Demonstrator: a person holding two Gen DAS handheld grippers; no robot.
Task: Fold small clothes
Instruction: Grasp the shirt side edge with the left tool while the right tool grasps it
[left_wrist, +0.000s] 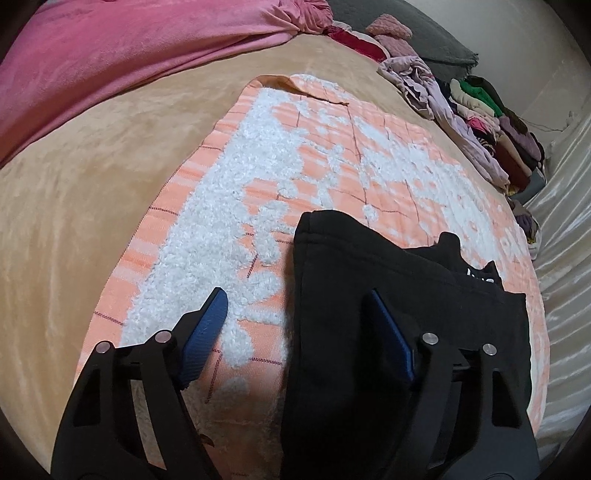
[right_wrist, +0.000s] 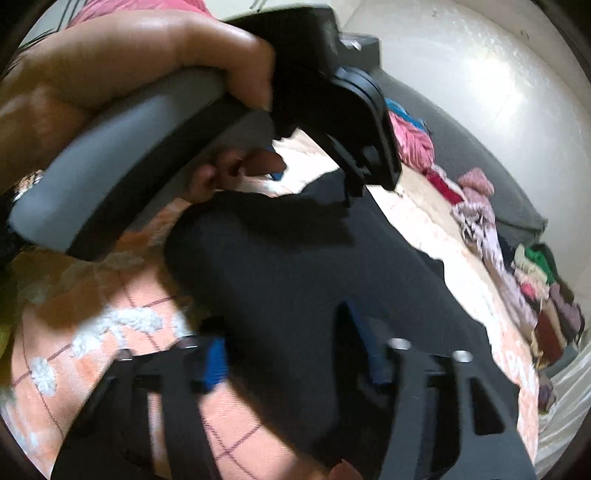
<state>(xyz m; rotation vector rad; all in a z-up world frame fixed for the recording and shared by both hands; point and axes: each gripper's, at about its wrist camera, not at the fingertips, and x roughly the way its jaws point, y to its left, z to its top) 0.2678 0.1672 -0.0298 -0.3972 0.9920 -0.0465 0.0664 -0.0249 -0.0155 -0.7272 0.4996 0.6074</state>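
A black garment (left_wrist: 369, 266) lies flat on the orange-and-white bedspread (left_wrist: 258, 166). In the left wrist view my left gripper (left_wrist: 297, 293) stands open over the garment's left edge. One blue pad (left_wrist: 207, 325) is over the bedspread and the other is over the black cloth. The right wrist view is blurred. There my right gripper (right_wrist: 282, 325) hangs low over the same black garment (right_wrist: 277, 258), jaws apart, with cloth between the pads and no clear pinch. A hand (right_wrist: 147, 55) holding the left tool fills the top of that view.
A pink blanket (left_wrist: 110, 55) and a tan blanket (left_wrist: 74, 221) cover the bed's far and left side. A row of folded and loose clothes (left_wrist: 491, 122) lines the right edge, beside a grey pillow (left_wrist: 424, 37) and shiny white sheet (left_wrist: 565, 221).
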